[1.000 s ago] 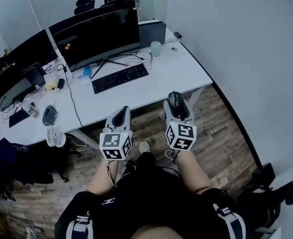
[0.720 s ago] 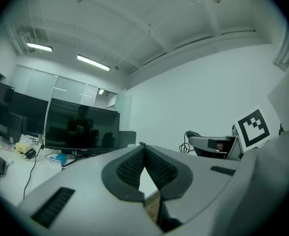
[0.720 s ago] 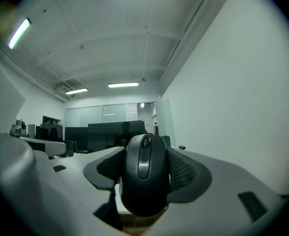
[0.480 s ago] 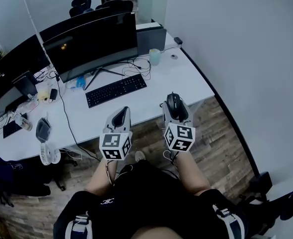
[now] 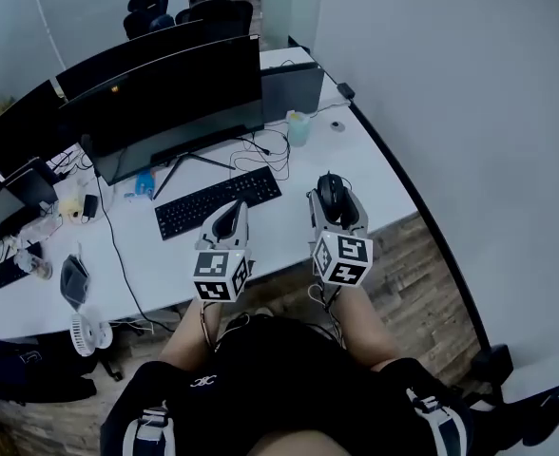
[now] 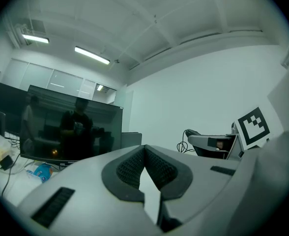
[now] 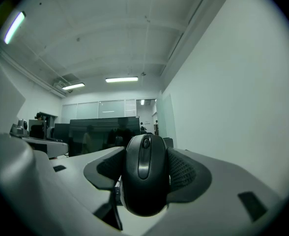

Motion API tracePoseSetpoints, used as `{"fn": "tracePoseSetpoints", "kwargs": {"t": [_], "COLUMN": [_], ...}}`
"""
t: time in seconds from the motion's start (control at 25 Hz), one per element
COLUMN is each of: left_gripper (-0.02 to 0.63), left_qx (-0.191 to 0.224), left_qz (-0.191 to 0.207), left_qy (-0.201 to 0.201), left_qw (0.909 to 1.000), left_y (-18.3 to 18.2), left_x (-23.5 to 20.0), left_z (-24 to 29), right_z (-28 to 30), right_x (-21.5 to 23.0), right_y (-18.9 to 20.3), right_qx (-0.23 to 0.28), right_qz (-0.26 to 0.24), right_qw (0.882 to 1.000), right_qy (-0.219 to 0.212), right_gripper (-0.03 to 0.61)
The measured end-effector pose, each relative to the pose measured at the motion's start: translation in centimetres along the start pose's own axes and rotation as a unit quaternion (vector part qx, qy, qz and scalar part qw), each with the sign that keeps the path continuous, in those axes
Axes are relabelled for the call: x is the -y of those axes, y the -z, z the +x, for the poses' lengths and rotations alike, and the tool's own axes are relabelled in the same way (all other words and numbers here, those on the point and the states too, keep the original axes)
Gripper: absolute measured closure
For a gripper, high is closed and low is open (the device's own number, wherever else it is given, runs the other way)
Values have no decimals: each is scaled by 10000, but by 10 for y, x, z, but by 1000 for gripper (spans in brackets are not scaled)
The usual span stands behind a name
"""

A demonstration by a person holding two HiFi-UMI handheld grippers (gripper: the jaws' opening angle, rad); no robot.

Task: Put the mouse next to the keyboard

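Note:
My right gripper (image 5: 333,200) is shut on a black mouse (image 5: 332,197), held over the near right part of the white desk (image 5: 375,164). In the right gripper view the mouse (image 7: 144,173) fills the gap between the ribbed pads (image 7: 186,171). A black keyboard (image 5: 217,201) lies on the desk ahead and to the left of the mouse. My left gripper (image 5: 227,221) hovers just in front of the keyboard's near edge, shut with nothing in it; its pads (image 6: 157,166) meet at the tip.
A wide dark monitor (image 5: 161,98) stands behind the keyboard, with cables (image 5: 275,145) and a pale cup (image 5: 298,126) to its right. A dark box (image 5: 294,84) sits at the back. A small fan (image 5: 89,332) hangs at the desk's near left edge. The grey wall (image 5: 451,112) bounds the right side.
The view has advanced toward the desk. Both grippers now hang over the desktop instead of the wooden floor, the right one still holding the mouse.

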State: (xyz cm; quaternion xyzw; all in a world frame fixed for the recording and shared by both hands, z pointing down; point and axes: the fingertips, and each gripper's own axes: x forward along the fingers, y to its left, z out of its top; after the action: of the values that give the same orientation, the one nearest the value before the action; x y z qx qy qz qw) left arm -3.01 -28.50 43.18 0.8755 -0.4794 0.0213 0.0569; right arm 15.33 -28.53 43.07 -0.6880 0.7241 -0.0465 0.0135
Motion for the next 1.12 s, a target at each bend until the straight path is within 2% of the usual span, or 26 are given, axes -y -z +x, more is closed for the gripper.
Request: {"fn": "tracePoseSetpoints", "kwargs": {"t": [0.12,0.32,0.72,0.88,1.12], "left_gripper": [601,601,601,601,601], "left_qx": [-48,-56,-361,-384,-416], "left_qz": [-37,-42,-245,-288,-341], "left_qy": [33,-19,-840,-1151,-1590], "left_qw": [10000,10000,9955,9922,9858], "left_y": [-1,-6,11,9,12], "left_x": [-19,-41,-79,-87,-100], "left_z": [33,70,84,91,96], "right_z": [36,87,167,194,231], "right_x": [4,16,25,20,21], "right_y": [-3,-2,27,43,69], "right_qx": [-6,-74,-545,-793,-1069], "right_qz": [-117,-39,-234,-375,-535], "right_qw": [9999,10000,9971,9926,9864], "right_qy": [34,50,-483,-836,-1130], "right_gripper": [295,295,295,295,295]}}
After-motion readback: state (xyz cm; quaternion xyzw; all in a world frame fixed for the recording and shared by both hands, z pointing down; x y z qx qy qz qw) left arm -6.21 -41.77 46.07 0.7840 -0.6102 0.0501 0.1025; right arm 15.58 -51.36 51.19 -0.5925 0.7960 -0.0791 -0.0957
